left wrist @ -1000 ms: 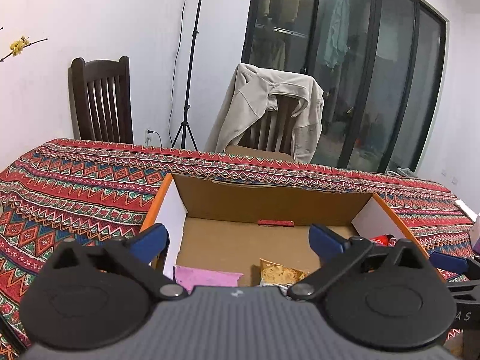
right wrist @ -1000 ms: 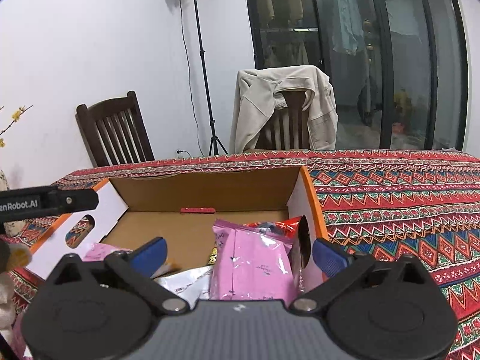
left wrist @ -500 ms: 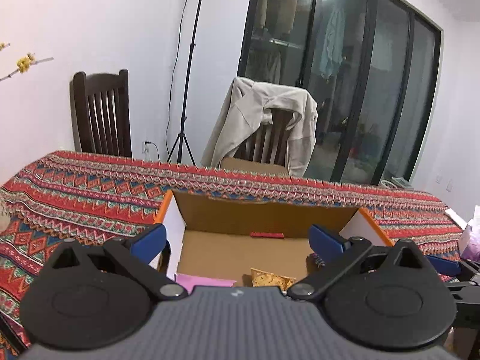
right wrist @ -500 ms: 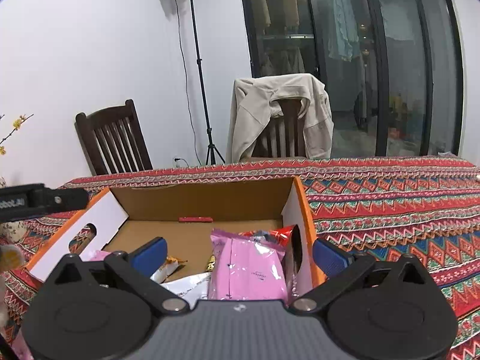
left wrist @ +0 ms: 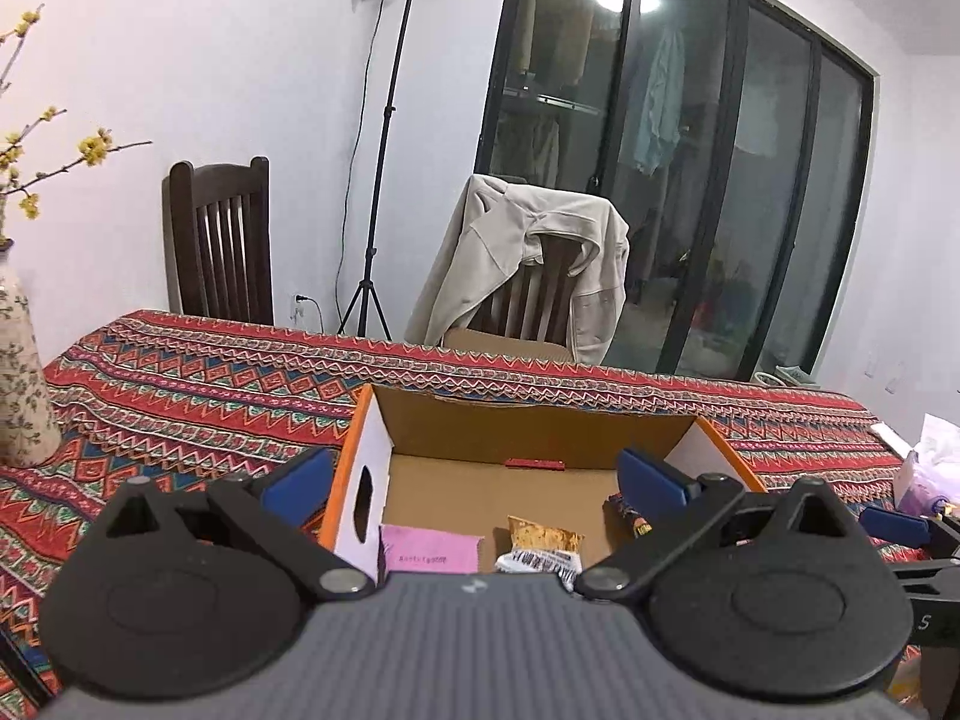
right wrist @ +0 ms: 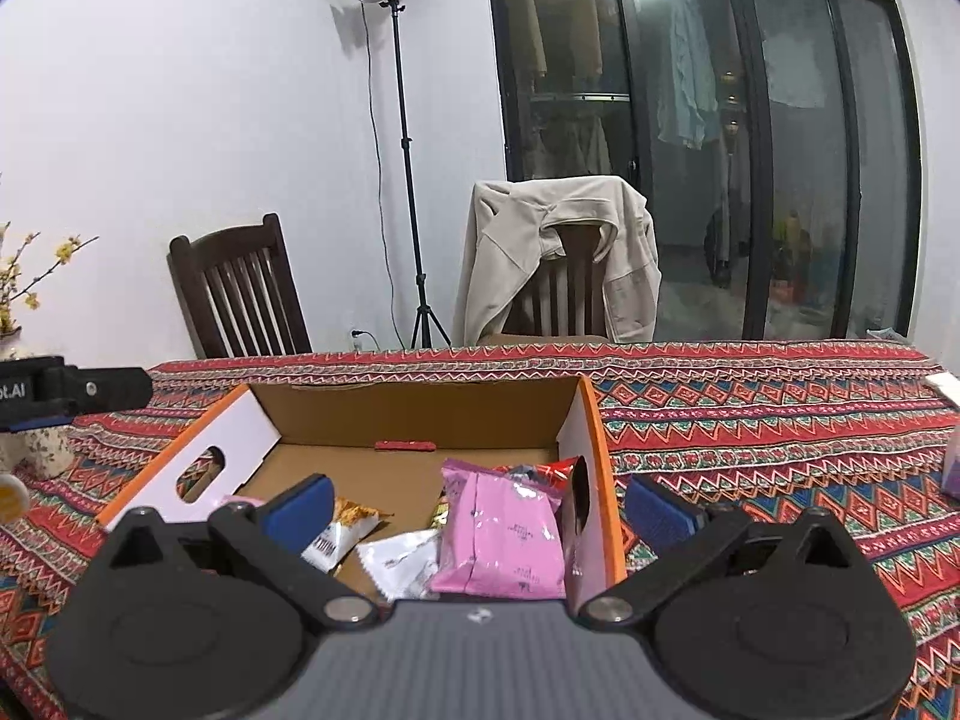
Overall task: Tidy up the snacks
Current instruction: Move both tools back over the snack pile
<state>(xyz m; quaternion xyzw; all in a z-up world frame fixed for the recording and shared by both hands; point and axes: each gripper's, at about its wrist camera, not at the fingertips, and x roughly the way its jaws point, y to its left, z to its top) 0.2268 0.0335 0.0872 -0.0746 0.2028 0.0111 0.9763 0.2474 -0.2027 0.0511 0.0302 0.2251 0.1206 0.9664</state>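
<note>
Snacks lie boxed; both grippers' fingers spread wide, empty.

Both wrist cams looked forward and slightly down from my near edge of the table, close above the box. Left cam sat left of the box centre; right cam sat nearer its right wall. Both shared the box interior, the jacket chair and the light stand.
</note>
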